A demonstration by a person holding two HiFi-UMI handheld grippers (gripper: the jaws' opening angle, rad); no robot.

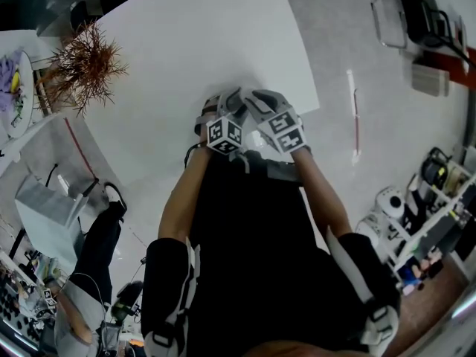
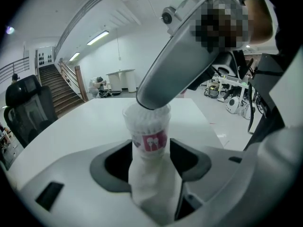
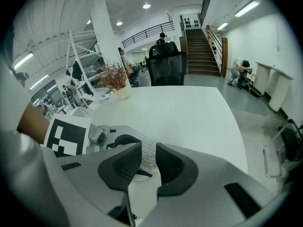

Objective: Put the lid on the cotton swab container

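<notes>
Left gripper view shows my left gripper (image 2: pixel 150 146) clamped on the cotton swab container (image 2: pixel 147 126), upright above the table (image 2: pixel 90 122). My right gripper (image 3: pixel 148 156) has its jaws narrow around the container's swab-filled top. I cannot make out the lid. I judge capping is under way, and the next move calls for a square downward press.

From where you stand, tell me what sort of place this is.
Probably a big open lab or workshop hall: a staircase to a railed upper floor, a large white table, and racks of equipment.
</notes>
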